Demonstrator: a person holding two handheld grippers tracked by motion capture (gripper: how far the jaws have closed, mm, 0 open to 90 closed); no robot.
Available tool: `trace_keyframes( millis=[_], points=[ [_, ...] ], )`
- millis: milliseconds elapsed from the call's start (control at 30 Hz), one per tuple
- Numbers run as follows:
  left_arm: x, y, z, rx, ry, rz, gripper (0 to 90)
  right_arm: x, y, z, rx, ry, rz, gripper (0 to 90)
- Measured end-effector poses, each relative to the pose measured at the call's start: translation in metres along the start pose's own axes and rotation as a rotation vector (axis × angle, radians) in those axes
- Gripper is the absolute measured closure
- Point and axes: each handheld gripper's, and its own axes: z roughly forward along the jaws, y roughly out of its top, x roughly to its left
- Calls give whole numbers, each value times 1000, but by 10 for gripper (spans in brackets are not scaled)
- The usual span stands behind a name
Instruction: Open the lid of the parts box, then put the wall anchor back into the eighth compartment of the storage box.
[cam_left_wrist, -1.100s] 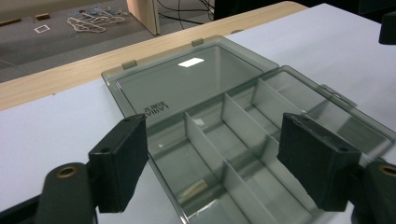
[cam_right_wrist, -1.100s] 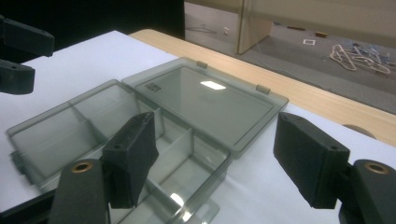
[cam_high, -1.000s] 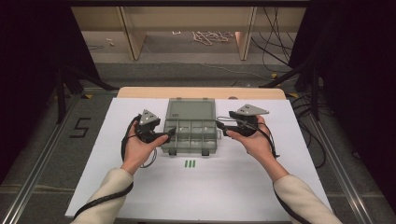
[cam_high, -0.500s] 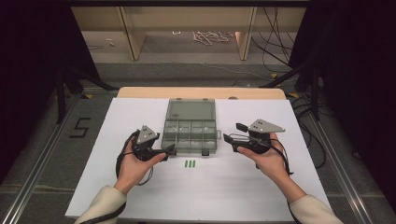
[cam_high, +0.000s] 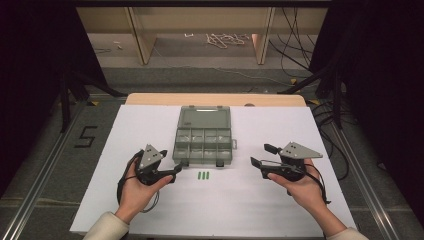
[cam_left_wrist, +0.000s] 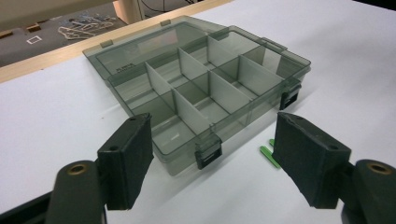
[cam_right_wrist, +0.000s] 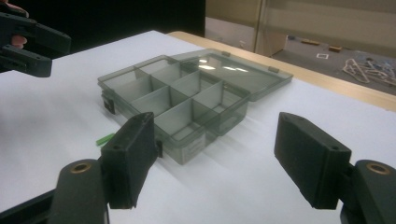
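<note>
Light falls from above onto the white bench, which reads bright and even in the high view, while both sides of that view sink into near black. Shadows there are soft and short; a faint one lies under each hand-held gripper. The high view is slightly soft, with fine detail smeared, and the floor beyond is dimmer. In the left gripper view the box is sharp and its clear walls catch pale sheen; the near jaws are a little soft. In the right gripper view bright glints sit on the lid, a soft shadow lies beside the box, and the background is blurred and dark.
</note>
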Motion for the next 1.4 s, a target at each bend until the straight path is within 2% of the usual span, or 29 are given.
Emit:
trace_keyframes(
  millis=[67,133,167,233,267,367,533,600,633,667,700,733,767,800,833,867,900,967,1000,1033,1100,1133,1167,1233,1267,1333,1400],
  points=[
    [2,0,-1,-1,2,-8,280,-2,0,-3,14,-9,7,297],
    [3,0,-1,0,8,-15,282,-3,-1,-3,4,-13,19,297],
    [4,0,-2,0,9,-16,283,-4,-1,-4,-1,-21,0,297],
    [5,0,-2,-3,11,-11,282,-3,-1,-5,-1,-16,14,297],
    [5,0,-2,-4,11,-18,283,-4,0,-6,-7,-25,-5,297],
    [5,0,-2,-3,11,-15,281,-3,0,-8,1,-19,16,296],
    [2,2,-2,-2,9,-19,273,-5,1,-12,-19,-28,0,289],
    [2,3,-2,2,9,-23,276,-5,0,-14,-11,-33,12,289],
    [2,2,-2,3,7,-26,281,-6,-1,-14,-6,-40,3,289],
    [2,3,-2,10,4,-13,286,-6,-2,-16,6,-34,14,289],
    [1,3,-2,16,11,-18,292,-7,-4,-15,-12,-45,6,289],
    [0,3,-2,28,13,-23,296,-6,-4,-17,8,-36,17,289],
    [0,3,-2,35,7,-20,299,-6,-4,-18,4,-33,11,289],
    [-1,4,-2,44,17,-16,306,-6,-5,-19,-19,-43,1,289],
    [-2,4,-2,50,18,-18,312,-5,-5,-22,2,-33,12,289],
    [-4,4,-2,59,20,-15,318,-5,-5,-23,-5,-40,12,289],
    [-4,5,-2,69,13,1,326,-6,-5,-24,-14,-46,-8,289],
    [-7,6,-3,88,21,11,358,-4,-6,-26,-18,-38,16,289],
    [-9,7,-2,80,16,6,371,-4,-6,-27,-35,-40,4,289],
    [-10,9,-3,98,14,22,372,-4,-6,-29,-21,-42,10,289],
    [-13,11,-1,114,3,13,372,-5,-6,-31,-23,-44,1,289],
    [-14,13,-1,137,-2,49,372,-4,-7,-32,-13,-46,16,289],
    [-14,15,-1,159,-11,64,372,-5,-8,-32,-15,-40,22,289],
    [-21,15,4,161,-10,46,375,-6,-9,-31,-31,-53,1,289],
    [-22,17,4,198,-17,72,381,-5,-9,-30,-24,-47,23,289],
    [-27,18,10,201,-24,59,391,-4,-9,-30,-16,-53,21,289],
    [-29,19,14,239,-27,53,412,-5,-9,-30,-25,-58,2,289]
  ],
)
